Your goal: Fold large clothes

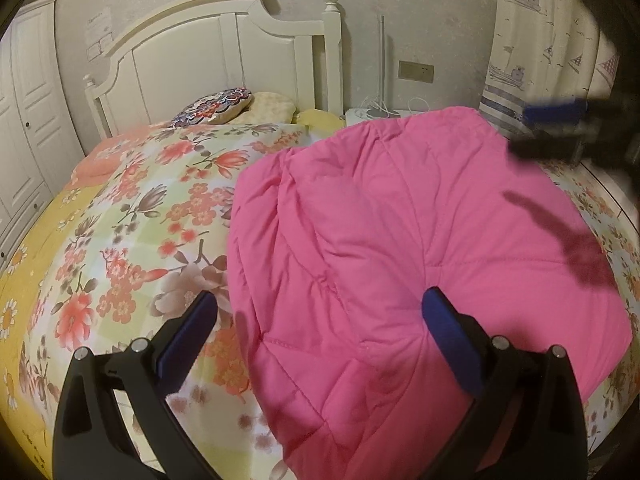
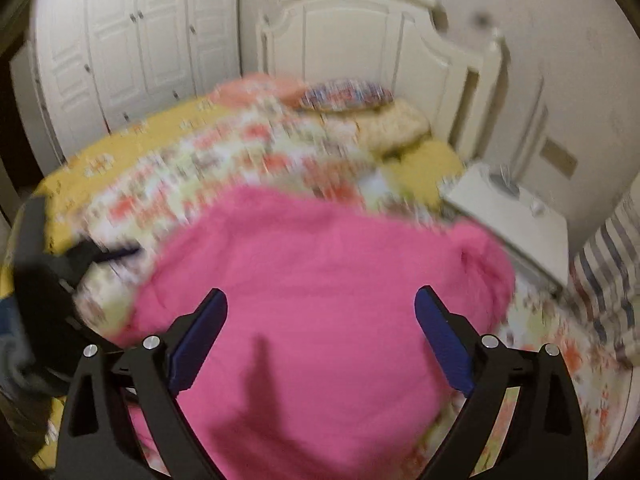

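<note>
1. One pink quilted garment [image 1: 400, 248] lies on the bed [image 1: 36, 264], spread flat toward the bed's right side, its far edge reaching toward the headboard-end right corner.
2. Two tools are in view. The left tool [image 1: 320, 312] hovers over the near edge of the pink garment with its jaws wide apart and nothing between the blue pads [image 1: 444, 320]; one finger sits over the floral quilt, the other over the pink fabric.
3. The right tool [image 2: 320, 308] also stands wide, gripping nothing, above the pink garment; the right wrist view is blurred. From the left wrist view it shows as a dark smear at the bed's right edge [image 1: 560, 128].
4. One floral quilt [image 1: 152, 216] covers most of the bed beneath the garment, over a yellow sheet seen at the left edge.
5. Three pillows sit at the headboard end: one patterned cushion [image 1: 218, 106], one pale pillow [image 1: 272, 106] and one yellow pillow [image 1: 320, 117].
6. One white headboard [image 1: 208, 48] stands behind them.
7. One white nightstand [image 2: 516, 216] stands beside the bed's right headboard corner, with a few small items on it, too blurred to tell.
8. One white wardrobe [image 2: 132, 48] lines the wall past the left edge; a curtain [image 1: 532, 32] with boat prints hangs at the right.
</note>
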Motion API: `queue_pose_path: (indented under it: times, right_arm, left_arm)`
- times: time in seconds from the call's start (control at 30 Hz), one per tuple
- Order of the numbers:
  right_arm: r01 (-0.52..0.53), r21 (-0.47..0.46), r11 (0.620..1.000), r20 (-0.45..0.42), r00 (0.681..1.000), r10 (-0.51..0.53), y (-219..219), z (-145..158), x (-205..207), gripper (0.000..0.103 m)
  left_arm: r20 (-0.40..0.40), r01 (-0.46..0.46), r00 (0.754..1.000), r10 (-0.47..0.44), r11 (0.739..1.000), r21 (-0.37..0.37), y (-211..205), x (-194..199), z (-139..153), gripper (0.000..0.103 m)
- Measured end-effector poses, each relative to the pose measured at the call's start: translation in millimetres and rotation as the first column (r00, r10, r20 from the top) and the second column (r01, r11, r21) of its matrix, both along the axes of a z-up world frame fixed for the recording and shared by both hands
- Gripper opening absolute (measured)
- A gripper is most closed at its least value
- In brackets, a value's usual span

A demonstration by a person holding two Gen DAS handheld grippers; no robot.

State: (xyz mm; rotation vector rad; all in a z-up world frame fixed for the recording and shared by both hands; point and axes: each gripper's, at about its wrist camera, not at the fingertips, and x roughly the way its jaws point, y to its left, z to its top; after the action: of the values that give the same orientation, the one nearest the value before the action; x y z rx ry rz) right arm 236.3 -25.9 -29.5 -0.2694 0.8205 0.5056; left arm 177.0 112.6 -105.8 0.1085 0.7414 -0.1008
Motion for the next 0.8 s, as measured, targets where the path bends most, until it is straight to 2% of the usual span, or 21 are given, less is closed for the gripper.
queue_pose_path:
  times: [0.03, 0.07, 0.13, 0.2, 0.27, 0.3, 0.33, 0.37, 0.43, 0.47, 0.53, 0.6, 0.63, 0.67, 0.73, 0.8]
  right_arm:
    - [0.006, -0.010, 1.000, -0.049, 0.999, -0.006, -0.3, -16.6, 4.2, 0.093]
    - [0.002, -0.030, 1.000, -0.050, 0.999, -0.004, 1.8, -33.0, 4.4, 0.099]
    - [-0.008, -0.034, 0.999, 0.010, 1.000, 0.009, 6.5, -44.1, -2.0, 0.099]
    - [0.000, -0.058, 0.998, 0.014, 1.000, 0.000, 11.5, -43.4, -3.1, 0.099]
    - [0.002, -0.071, 0.997, 0.021, 1.000, 0.000, 14.7, -42.2, -3.5, 0.099]
    - [0.001, -0.057, 0.998, 0.021, 1.000, 0.001, 13.9, -42.2, -3.0, 0.099]
    - [0.001, -0.044, 0.999, 0.021, 1.000, 0.000, 12.2, -42.0, -2.9, 0.099]
    - [0.002, -0.029, 1.000, 0.024, 1.000, -0.001, 10.3, -41.9, -3.5, 0.099]
    - [0.003, -0.012, 1.000, 0.035, 0.999, -0.003, 4.8, -42.4, -5.7, 0.099]
    - [0.004, -0.005, 1.000, 0.039, 0.999, -0.004, 3.1, -42.2, -6.4, 0.099]
    - [0.006, 0.004, 1.000, 0.044, 0.999, -0.006, 2.0, -42.4, -7.2, 0.099]
    - [0.007, 0.017, 1.000, 0.046, 0.999, -0.008, -1.0, -42.3, -7.8, 0.099]
    - [0.007, 0.030, 1.000, 0.047, 0.999, -0.008, -2.6, -41.8, -8.0, 0.099]
    - [0.005, 0.045, 0.999, 0.047, 0.999, -0.008, -4.0, -41.1, -7.9, 0.099]
    - [0.002, 0.051, 0.999, 0.042, 0.999, -0.004, -3.1, -40.2, -6.7, 0.099]
    - [-0.004, 0.042, 0.999, 0.043, 0.999, 0.002, 0.1, -38.2, -7.0, 0.099]
  left_arm:
    - [0.000, -0.003, 1.000, 0.003, 1.000, 0.002, -0.4, -0.7, 0.2, 0.101]
    - [-0.003, -0.005, 1.000, 0.005, 1.000, 0.005, -1.1, -1.7, 0.8, 0.101]
    - [-0.022, -0.009, 1.000, 0.009, 1.000, 0.021, -2.3, -0.4, -0.7, 0.101]
    - [-0.012, -0.024, 1.000, 0.024, 0.999, 0.049, -3.2, -2.0, 4.7, 0.101]
    - [0.042, -0.093, 0.995, 0.089, 0.991, 0.097, -4.7, -2.4, 22.0, 0.101]
    - [0.065, -0.099, 0.993, 0.094, 0.993, 0.070, -4.6, -0.3, 36.6, 0.101]
    - [0.080, -0.080, 0.994, 0.077, 0.996, 0.028, -5.2, 3.8, 52.2, 0.101]
    - [0.092, -0.073, 0.993, 0.071, 0.997, 0.017, -7.2, 8.2, 62.4, 0.101]
    - [0.114, -0.045, 0.993, 0.039, 0.998, 0.054, -21.3, 29.0, 82.6, 0.101]
    - [0.099, -0.036, 0.995, 0.028, 0.996, 0.080, -27.3, 41.2, 84.3, 0.101]
    - [0.072, -0.074, 0.995, 0.062, 0.982, 0.173, -36.8, 68.3, 77.3, 0.101]
    - [0.000, -0.110, 0.994, 0.114, 0.964, 0.241, -36.5, 99.8, 50.5, 0.101]
    - [-0.068, -0.100, 0.991, 0.118, 0.971, 0.218, -31.0, 114.1, 29.5, 0.101]
    - [-0.087, -0.093, 0.990, 0.110, 0.979, 0.183, -24.9, 118.0, 19.6, 0.101]
    - [-0.079, -0.105, 0.990, 0.113, 0.989, 0.100, -9.2, 117.9, 9.5, 0.101]
    - [-0.080, -0.110, 0.990, 0.116, 0.991, 0.076, -1.1, 115.2, 6.3, 0.101]
